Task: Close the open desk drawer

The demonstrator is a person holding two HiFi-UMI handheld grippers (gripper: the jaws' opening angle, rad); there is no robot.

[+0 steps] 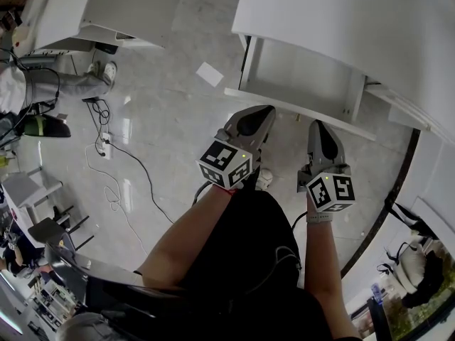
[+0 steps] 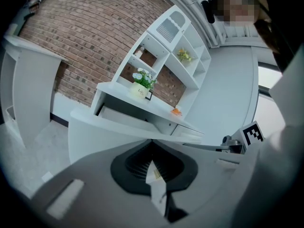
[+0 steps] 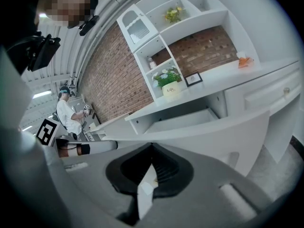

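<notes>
The white desk (image 1: 370,27) stands at the upper right of the head view, and its drawer (image 1: 298,84) is pulled out towards me. The drawer's front panel (image 1: 306,116) runs just ahead of both grippers. My left gripper (image 1: 266,111) is shut with nothing in it, its tip close to the panel's left half. My right gripper (image 1: 318,125) is also shut and empty, its tip near the panel's middle. I cannot tell whether either tip touches the panel. The drawer front (image 2: 109,132) fills the left gripper view beyond the closed jaws, as does the drawer front (image 3: 213,127) in the right gripper view.
A flower pot (image 3: 172,87) and a small frame stand on the desk under a white shelf unit (image 2: 175,46). A paper sheet (image 1: 209,74) and a power strip with cables (image 1: 105,146) lie on the tiled floor. A second white desk (image 1: 106,13) and another person (image 3: 69,115) are off to the left.
</notes>
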